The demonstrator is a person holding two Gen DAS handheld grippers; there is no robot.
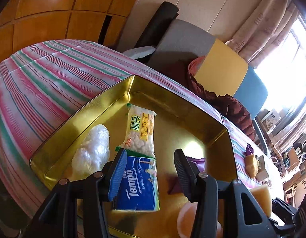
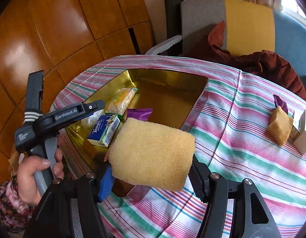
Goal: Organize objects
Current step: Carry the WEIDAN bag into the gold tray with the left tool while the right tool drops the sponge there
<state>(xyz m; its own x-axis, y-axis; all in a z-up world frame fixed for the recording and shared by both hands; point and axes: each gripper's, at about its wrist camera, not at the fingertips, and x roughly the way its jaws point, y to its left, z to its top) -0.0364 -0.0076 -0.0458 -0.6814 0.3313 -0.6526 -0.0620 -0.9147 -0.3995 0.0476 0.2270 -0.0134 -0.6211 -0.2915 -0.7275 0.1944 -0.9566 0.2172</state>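
Plainly, the yellow sponge (image 2: 152,152) is light, soft and springy; the right gripper (image 2: 151,175) pinches it across its near end, held above the near edge of the gold tin (image 2: 192,95) on the striped counter (image 2: 242,158). Squeezed foam may spring free, so a mid-body hold looks safest. The left gripper (image 1: 147,170) hangs spread over the tin, holding nothing. Inside, the Tempo tissue pack (image 2: 104,130), snack packet (image 2: 121,101) and purple wrapper (image 2: 140,113) crowd the near left; the far right lies bare.

I see a yellow sponge (image 2: 153,152) raised above the gold tin's (image 2: 113,83) near edge; tissues (image 2: 104,129), crackers (image 2: 121,101) lie inside.
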